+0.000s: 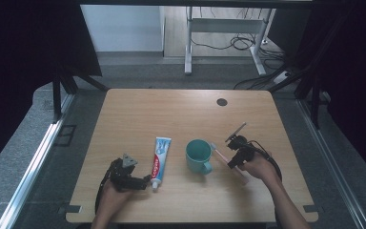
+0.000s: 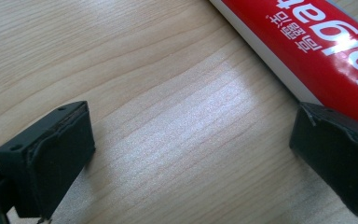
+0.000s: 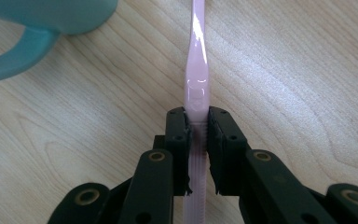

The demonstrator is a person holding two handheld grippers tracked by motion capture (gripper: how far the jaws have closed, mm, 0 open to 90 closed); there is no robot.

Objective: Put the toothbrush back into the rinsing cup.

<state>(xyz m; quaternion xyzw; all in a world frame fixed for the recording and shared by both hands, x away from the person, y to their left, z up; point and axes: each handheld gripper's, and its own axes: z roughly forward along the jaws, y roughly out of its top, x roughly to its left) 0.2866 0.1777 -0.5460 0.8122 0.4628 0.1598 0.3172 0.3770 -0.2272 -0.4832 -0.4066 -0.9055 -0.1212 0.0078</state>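
A red, white and blue toothpaste tube (image 1: 160, 160) lies flat on the wooden table (image 1: 181, 114), cap toward the front edge. My left gripper (image 1: 145, 180) rests low beside the cap end, open; in the left gripper view only bare wood lies between its jaws (image 2: 191, 154), and the far jaw stands at the edge of the tube (image 2: 317, 51). A teal mug (image 1: 198, 155) stands upright right of the tube. My right gripper (image 1: 233, 160) is shut on a pink toothbrush (image 1: 220, 154) that points toward the mug. The right gripper view shows the pads (image 3: 198, 121) pressing on the toothbrush handle (image 3: 198, 60), with the mug handle (image 3: 14, 60) at the upper left.
A dark round cable hole (image 1: 221, 101) sits near the table's far right. Beyond the far edge are a grey floor, white desk legs (image 1: 188, 47) and loose cables. Dark curtains hang on both sides.
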